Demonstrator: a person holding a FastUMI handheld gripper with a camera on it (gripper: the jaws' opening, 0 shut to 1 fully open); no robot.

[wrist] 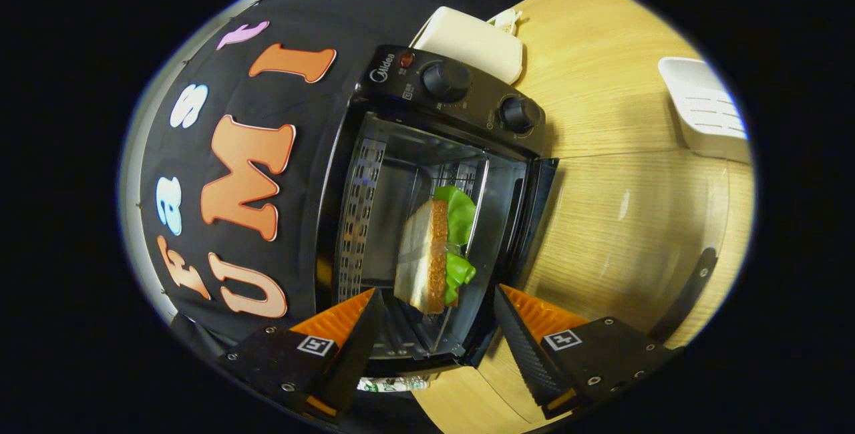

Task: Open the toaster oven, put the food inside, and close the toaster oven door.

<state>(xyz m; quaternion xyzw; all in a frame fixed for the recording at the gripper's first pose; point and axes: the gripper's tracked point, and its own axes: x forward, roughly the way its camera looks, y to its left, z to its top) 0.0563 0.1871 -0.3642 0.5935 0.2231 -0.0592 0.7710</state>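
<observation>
The black toaster oven (454,97) stands open, with two knobs on its control panel. Its glass door (628,220) is swung fully out over the wooden table, and the dark door handle (691,294) is at its far end. A sandwich (427,254) of bread with green lettuce rests inside the oven cavity on the rack. My gripper (437,327) is open just outside the oven mouth. Its fingers stand wide apart on either side of the sandwich's near end and do not touch it.
A white box (474,40) lies on the wooden table (601,73) behind the oven. A white slotted tray (708,113) sits beyond the open door. The black booth cloth (220,173) hangs close on the oven's other side.
</observation>
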